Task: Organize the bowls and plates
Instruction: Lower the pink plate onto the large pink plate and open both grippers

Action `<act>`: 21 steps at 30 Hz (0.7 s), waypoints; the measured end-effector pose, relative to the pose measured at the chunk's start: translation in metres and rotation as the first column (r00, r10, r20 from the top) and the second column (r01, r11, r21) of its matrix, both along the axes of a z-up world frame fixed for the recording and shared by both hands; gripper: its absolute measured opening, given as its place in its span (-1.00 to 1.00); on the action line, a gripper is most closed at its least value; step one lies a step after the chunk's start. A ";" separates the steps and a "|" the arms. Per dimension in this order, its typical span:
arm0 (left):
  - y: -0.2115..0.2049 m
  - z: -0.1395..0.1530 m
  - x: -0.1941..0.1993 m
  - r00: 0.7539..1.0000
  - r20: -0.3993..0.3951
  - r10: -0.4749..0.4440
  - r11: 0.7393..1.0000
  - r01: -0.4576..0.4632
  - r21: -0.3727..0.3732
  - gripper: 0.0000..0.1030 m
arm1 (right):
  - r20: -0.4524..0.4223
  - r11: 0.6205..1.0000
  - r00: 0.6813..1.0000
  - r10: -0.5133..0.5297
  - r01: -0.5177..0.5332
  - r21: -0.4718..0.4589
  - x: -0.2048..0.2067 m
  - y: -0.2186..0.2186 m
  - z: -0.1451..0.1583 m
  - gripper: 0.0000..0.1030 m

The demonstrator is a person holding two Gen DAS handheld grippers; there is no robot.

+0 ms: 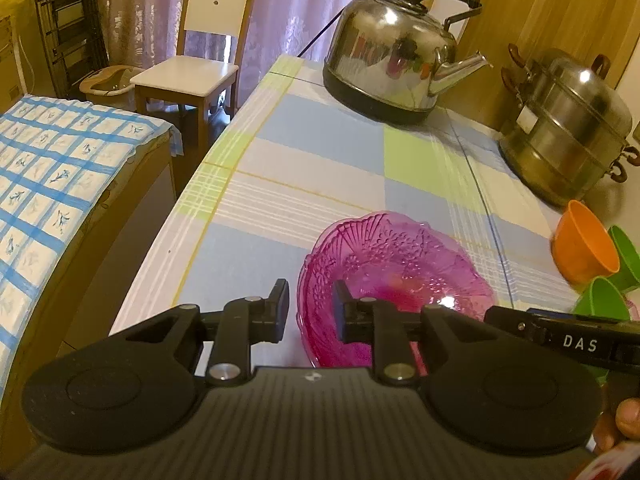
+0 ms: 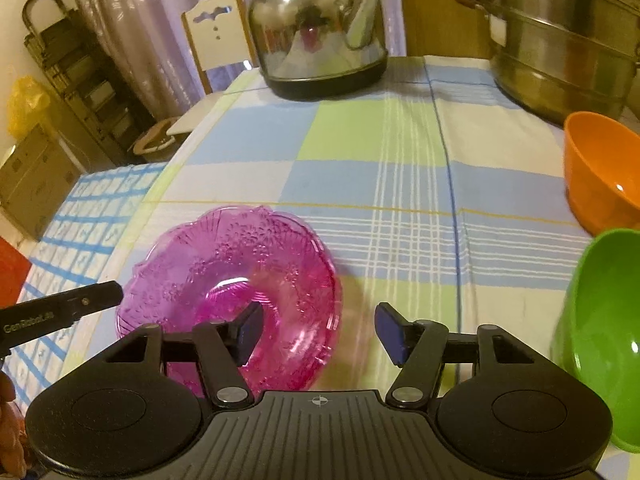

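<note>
Your left claw point(image 1: 311, 310) straddled the near left rim of the pink glass plate point(image 1: 394, 268) on the checked tabletop point(image 1: 320, 152), seemingly not quite pinching it. Your right claw point(image 2: 318, 332) stood spread, empty, over the plate's right edge. Orange bowl point(image 2: 604, 176) and green bowl point(image 2: 600, 344) lay at the right.

Left wrist view: sits just behind my left gripper point(image 1: 311, 312), looks down and forward across the checked tablecloth point(image 1: 320, 152), close above the table.
Right wrist view: sits just behind my right gripper point(image 2: 319, 332), same downward tilt, equally close, set further to the right.
Shared ground: both views hold the pink glass dish point(image 1: 396, 264) point(image 2: 240, 264), kettle point(image 1: 396, 56) point(image 2: 320, 36), steamer pot point(image 1: 568, 128) point(image 2: 560, 36), orange bowl point(image 1: 580, 244) point(image 2: 604, 168) and chair point(image 1: 208, 40) point(image 2: 218, 36).
</note>
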State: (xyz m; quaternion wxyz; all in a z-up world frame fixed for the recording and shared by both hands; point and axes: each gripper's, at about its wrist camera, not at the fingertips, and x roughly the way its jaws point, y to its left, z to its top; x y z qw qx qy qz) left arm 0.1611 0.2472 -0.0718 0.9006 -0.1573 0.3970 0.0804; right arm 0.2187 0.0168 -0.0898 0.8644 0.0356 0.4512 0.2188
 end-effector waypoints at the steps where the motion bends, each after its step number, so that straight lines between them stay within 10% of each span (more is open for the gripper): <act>1: -0.001 0.002 -0.002 1.000 0.002 0.001 1.000 -0.001 -0.005 -0.60 | -0.003 1.000 1.000 -0.005 0.005 0.005 -0.001 -0.003 0.001 0.20; 21: -0.096 0.067 -0.084 0.995 0.052 -0.086 0.996 0.088 -0.028 0.11 | -0.013 0.985 0.985 -0.170 0.170 0.042 -0.096 -0.102 0.060 0.20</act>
